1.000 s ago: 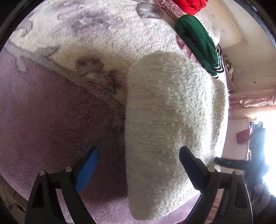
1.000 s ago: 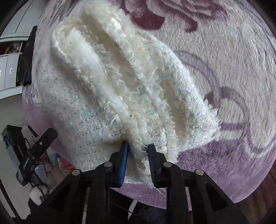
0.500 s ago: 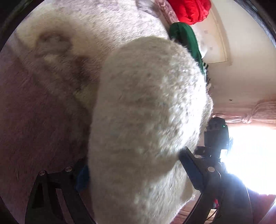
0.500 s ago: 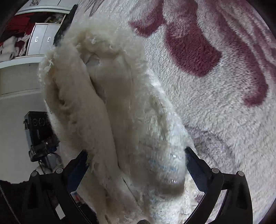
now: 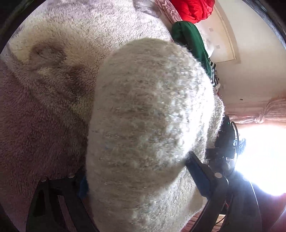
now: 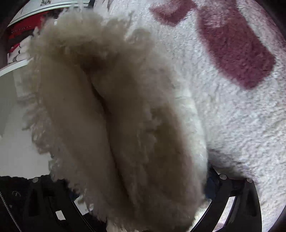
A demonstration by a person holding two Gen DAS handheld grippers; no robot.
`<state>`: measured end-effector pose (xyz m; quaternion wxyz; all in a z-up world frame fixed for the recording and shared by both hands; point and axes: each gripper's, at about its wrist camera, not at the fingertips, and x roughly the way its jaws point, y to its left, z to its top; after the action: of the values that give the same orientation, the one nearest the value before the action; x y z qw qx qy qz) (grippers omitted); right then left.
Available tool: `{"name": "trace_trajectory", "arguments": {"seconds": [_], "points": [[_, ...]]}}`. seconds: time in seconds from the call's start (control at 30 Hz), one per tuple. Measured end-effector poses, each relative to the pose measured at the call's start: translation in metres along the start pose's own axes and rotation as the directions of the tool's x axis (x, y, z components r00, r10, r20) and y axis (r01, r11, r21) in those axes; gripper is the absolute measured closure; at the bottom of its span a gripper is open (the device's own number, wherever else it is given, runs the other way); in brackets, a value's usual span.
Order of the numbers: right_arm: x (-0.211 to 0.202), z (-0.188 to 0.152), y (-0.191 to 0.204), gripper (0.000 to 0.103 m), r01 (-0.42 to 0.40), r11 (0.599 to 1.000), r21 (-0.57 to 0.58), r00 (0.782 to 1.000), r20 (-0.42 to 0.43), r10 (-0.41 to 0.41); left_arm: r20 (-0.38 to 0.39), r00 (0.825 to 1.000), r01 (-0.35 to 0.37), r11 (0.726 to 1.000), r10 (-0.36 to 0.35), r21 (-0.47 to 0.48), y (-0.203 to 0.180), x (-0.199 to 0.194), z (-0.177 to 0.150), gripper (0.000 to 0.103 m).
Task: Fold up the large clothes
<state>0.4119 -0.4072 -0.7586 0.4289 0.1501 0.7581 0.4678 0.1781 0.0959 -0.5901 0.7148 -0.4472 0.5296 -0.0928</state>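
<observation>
A folded cream fuzzy knit garment [image 5: 146, 125] fills the middle of the left wrist view, lying on a plush rug [image 5: 44, 116]. My left gripper [image 5: 137, 174] is open, its jaws wide on either side of the folded bundle; the left finger is mostly hidden by it. In the right wrist view the same garment [image 6: 125, 125] bulges close to the lens, its fluffy folded edges showing. My right gripper [image 6: 143, 187] is open too, with the bundle between its spread jaws, which are largely hidden behind the fabric.
The rug [image 6: 232, 107] is white with maroon patches. A green garment [image 5: 193, 41] and a red one [image 5: 193, 9] lie at the far end of the rug. A bright window and dark equipment [image 5: 225, 148] are at the right. White furniture [image 6: 17, 71] stands at the left.
My right gripper opened from its grip on the garment's edge and now straddles the bundle. Both grippers moved in close, so the garment fills each view.
</observation>
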Motion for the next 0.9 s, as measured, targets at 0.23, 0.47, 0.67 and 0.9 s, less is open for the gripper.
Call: {"name": "trace_trajectory", "arguments": {"seconds": [0.23,0.47,0.67,0.9], "points": [[-0.034,-0.024,-0.018,0.036,-0.133,0.979,0.157,0.984,0.142,0.111,0.022,0.999,-0.048,0.996,0.046,0.075,-0.038,-0.012,0.006,0.017],[-0.087,-0.049,-0.017,0.042,-0.258,0.940,0.224,0.945,0.260,0.197,0.011,0.998,-0.058,0.985,0.057,0.160,-0.095,-0.025,0.049,0.017],[-0.179,-0.029,-0.007,0.042,-0.297,0.930,0.215,0.899,0.390,0.197,-0.027,0.998,-0.041,0.959,0.051,0.282,-0.177,-0.014,0.128,0.017],[-0.324,0.030,-0.012,0.042,-0.301,0.924,0.236,0.835,0.534,0.135,-0.101,0.995,0.022,0.915,0.020,0.404,-0.289,0.039,0.251,0.017]]}}
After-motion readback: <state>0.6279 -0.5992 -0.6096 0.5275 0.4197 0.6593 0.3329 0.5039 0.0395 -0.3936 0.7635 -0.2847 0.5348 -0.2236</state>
